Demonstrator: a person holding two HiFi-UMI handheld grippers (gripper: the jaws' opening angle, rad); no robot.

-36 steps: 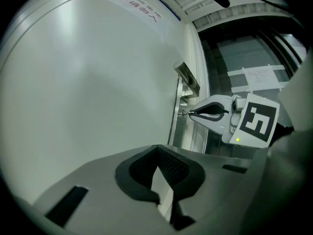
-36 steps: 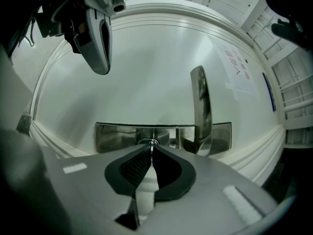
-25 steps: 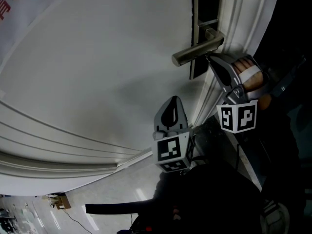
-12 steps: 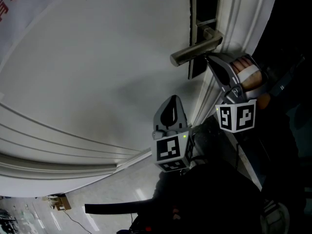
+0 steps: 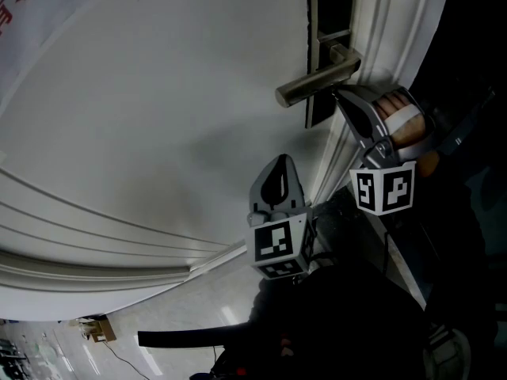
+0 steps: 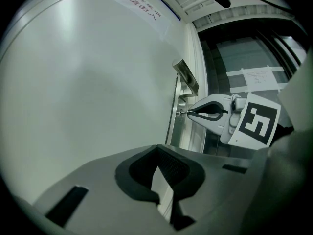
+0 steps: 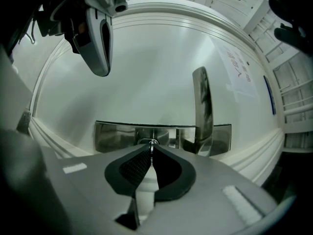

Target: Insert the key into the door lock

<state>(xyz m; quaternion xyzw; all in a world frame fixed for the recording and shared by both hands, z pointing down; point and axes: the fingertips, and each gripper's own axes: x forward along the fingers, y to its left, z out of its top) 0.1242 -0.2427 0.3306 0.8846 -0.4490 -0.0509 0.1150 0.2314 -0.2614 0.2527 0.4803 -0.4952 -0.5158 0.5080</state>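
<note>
Key point(image 7: 152, 150) — just one, a thin blade clamped edge-on in the right claw point(image 7: 151, 153). The left claw point(image 6: 158, 153) has its jaws together on nothing and hangs by the door point(image 5: 158, 117), so there are two claws. Farther on, the key's tip meets the keyhole in the single lock plate point(image 7: 115, 136), left of the one lever handle point(image 7: 202, 106). Its depth is unclear — pushing home likely remains.

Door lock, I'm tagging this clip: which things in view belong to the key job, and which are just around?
In the job: right gripper, shut on the key; keyhole in the lock plate; door.
Just around: left gripper, shut and empty; door handle; paper notice on the door.
</note>
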